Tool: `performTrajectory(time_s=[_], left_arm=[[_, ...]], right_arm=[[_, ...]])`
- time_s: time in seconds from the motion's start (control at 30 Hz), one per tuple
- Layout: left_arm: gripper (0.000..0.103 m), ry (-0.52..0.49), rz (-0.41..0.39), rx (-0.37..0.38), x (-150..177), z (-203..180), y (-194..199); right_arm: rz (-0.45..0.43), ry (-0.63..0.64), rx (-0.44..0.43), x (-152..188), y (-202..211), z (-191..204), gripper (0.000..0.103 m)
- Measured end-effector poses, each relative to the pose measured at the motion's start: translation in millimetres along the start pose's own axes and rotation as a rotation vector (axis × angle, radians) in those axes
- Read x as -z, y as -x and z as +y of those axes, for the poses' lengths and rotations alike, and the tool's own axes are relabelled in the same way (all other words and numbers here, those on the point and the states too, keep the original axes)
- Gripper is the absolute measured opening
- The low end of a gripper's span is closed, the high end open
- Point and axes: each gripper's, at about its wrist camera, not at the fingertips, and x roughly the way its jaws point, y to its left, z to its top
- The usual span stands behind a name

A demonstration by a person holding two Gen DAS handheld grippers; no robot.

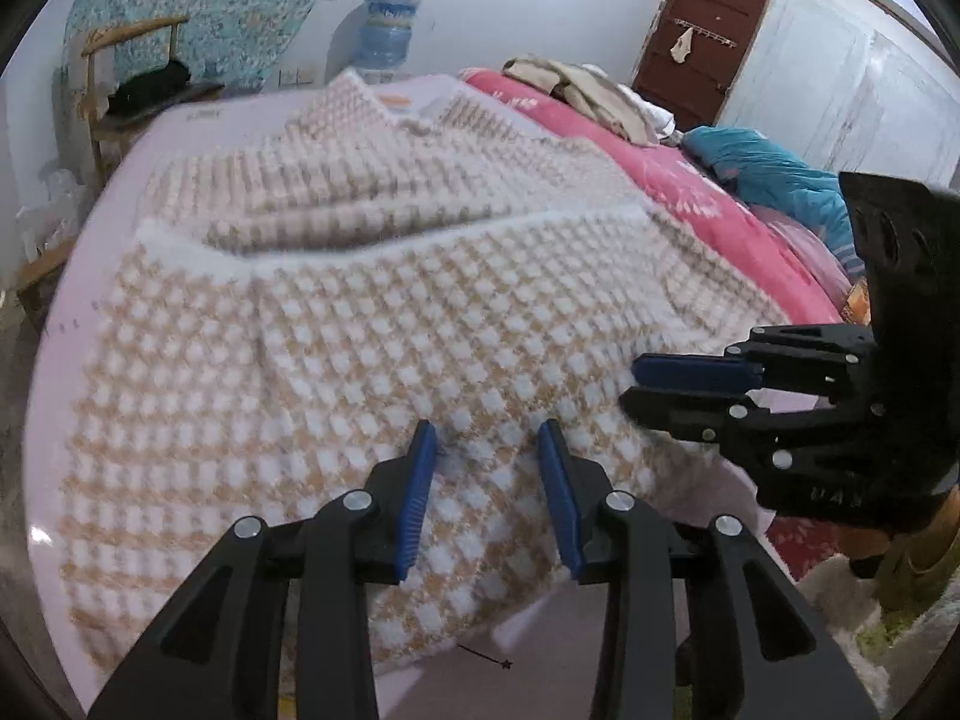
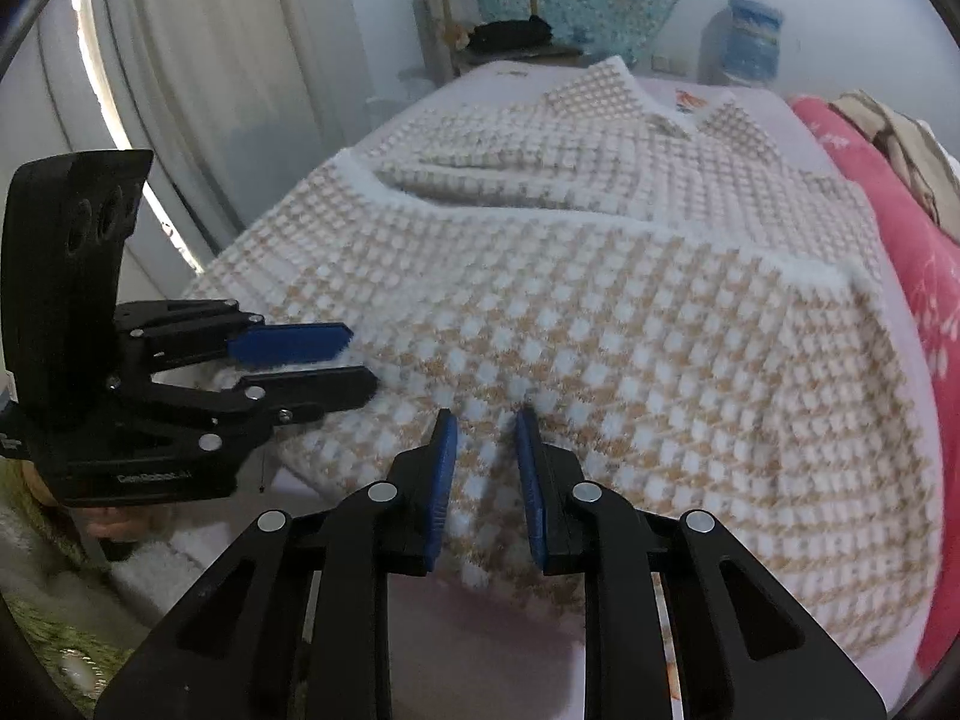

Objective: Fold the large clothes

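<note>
A large fluffy tan-and-white checked garment [image 1: 372, 324] lies partly folded on a pale pink surface [image 1: 102, 252]; it also shows in the right wrist view [image 2: 630, 324]. My left gripper [image 1: 487, 429] sits at its near hem with the jaws apart and fabric between the blue pads. It shows in the right wrist view [image 2: 360, 366] at the left. My right gripper [image 2: 485, 417] is at the near hem too, jaws apart with cloth between them. It shows in the left wrist view [image 1: 627, 387] at the right.
A pink bedspread [image 1: 672, 180] with a pile of beige clothes [image 1: 588, 90] and a blue bundle [image 1: 774, 168] lies to the right. A wooden chair [image 1: 126, 84], a water bottle [image 1: 387, 30] and a brown door [image 1: 696, 42] stand behind. White curtains [image 2: 198, 90] hang at the left.
</note>
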Motion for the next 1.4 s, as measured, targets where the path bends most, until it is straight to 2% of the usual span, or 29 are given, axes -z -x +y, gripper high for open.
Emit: performTrajectory(time_s=[0.07,0.17,0.3,0.37,0.4,0.47,0.5,0.63,0.67,0.73,0.8,0.83,0.93,1.0,1.07,1.1,1.17,1.2,1.27,1.4], left_arm=[[0.036,-0.007,-0.027,-0.003,-3,3,4],[0.035,0.036,0.011,-0.065,-7,19,-16],[0.035,0.056,0.006,-0.048,-11,24,-14],[0.035,0.056,-0.022,-0.075,-14,28,-8],[0.035,0.062,-0.029,-0.091,-14,33,-7],[0.035,0.095,-0.013,-0.116,-15,44,-12],[0.035,0.116,-0.006,-0.102,-13,50,-17],[0.035,0.081,-0.014,-0.116,-18,45,-13],[0.035,0.081,-0.037,-0.127,-21,47,-8],[0.035,0.094,-0.058,-0.172,-25,54,-6],[0.035,0.147,-0.031,-0.218,-26,71,-13],[0.035,0.173,-0.018,-0.205,-25,79,-18],[0.035,0.171,-0.024,-0.195,-26,82,-17],[0.035,0.165,-0.054,-0.203,-28,82,-6],[0.035,0.187,-0.067,-0.243,-28,92,0],[0.035,0.206,-0.054,-0.253,-28,99,-3],[0.032,0.251,-0.04,-0.227,-24,113,-9],[0.032,0.249,-0.054,-0.219,-24,113,-8],[0.032,0.225,-0.047,-0.23,-24,108,-5],[0.032,0.217,-0.089,-0.23,-20,105,18]], right_arm=[[-0.029,0.0,0.008,-6,4,1,0.018],[-0.021,-0.007,0.036,-9,-11,-1,0.016],[-0.003,-0.014,0.03,-11,-13,-2,0.015],[-0.039,-0.045,0.016,-16,-3,-7,0.015],[-0.057,-0.056,0.036,-18,-1,-11,0.015],[-0.042,-0.066,0.062,-19,-11,-19,0.015],[-0.031,-0.079,0.049,-16,-21,-23,0.015],[-0.025,-0.053,0.058,-25,-20,-21,0.015],[-0.036,-0.061,0.056,-28,-17,-23,0.015],[-0.059,-0.082,0.108,-33,-15,-33,0.015],[-0.027,-0.134,0.124,-31,-31,-49,0.016],[0.003,-0.17,0.091,-28,-43,-58,0.016],[-0.001,-0.187,0.061,-30,-40,-64,0.016],[-0.035,-0.187,0.109,-34,-27,-67,0.017],[-0.063,-0.204,0.164,-35,-19,-75,0.017],[-0.062,-0.251,0.193,-33,-20,-90,0.017],[-0.028,-0.306,0.24,-25,-30,-111,0.018],[-0.002,-0.338,0.206,-19,-39,-122,0.019],[-0.011,-0.375,0.17,-16,-32,-129,0.019],[-0.068,-0.384,0.238,-7,3,-128,0.022]])
